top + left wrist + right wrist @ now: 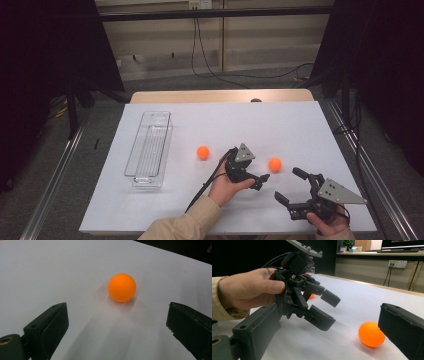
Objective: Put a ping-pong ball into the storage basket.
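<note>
White sheeting covers the tabletop (300, 125), behind which cables are seen hanging against a pale wall. No brand, label or legible writing can be made out on anything in view. Two orange balls are laid on the sheet. The nearer ball (274, 164) is found just beyond the left gripper (256, 180), whose jaws are spread wide and empty; in the left gripper view this ball (122, 287) is seen ahead of the jaws, between their lines, untouched. The right gripper (292, 187) is held near the front edge, jaws likewise wide apart and holding nothing, aimed toward the left gripper (325, 311) and the same ball (371, 334). Nothing is placed between the jaws and that ball. The second ball (202, 152) is set well apart to the left. A clear plastic tray (150, 145) is stood further left, its long axis running away from the person. Being round, the balls show no long axis or pointing direction.
</note>
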A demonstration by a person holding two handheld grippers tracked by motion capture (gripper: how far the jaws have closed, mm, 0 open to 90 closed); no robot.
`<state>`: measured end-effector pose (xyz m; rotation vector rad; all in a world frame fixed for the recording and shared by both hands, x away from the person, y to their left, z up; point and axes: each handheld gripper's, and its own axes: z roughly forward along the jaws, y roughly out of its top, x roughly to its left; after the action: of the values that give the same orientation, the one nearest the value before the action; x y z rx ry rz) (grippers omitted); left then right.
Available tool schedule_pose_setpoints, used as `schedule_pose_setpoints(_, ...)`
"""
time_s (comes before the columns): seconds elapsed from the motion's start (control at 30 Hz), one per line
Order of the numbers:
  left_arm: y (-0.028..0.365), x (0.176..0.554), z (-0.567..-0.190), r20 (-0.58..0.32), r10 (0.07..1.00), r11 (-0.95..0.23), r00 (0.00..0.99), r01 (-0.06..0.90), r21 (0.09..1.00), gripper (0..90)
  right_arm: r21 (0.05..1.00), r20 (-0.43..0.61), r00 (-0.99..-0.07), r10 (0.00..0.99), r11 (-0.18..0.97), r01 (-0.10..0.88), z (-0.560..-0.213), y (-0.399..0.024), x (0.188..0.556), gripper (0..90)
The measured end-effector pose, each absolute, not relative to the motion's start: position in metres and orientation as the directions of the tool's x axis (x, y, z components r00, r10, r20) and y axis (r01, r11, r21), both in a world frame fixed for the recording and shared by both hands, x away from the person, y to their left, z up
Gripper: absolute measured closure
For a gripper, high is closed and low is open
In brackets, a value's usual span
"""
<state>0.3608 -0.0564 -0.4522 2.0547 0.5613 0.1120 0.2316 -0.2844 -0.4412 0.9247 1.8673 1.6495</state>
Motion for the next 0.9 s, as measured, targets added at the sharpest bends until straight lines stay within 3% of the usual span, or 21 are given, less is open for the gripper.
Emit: schedule_pose_setpoints(0.9,-0.0619,0.3647,-0.4552,-0.151,0.438,-0.426,0.886,0.352,0.833,4.1,0.984,0.076,-0.657,0.750,0.051,0.172,-0.4411,-0.2841,0.2314,2.4)
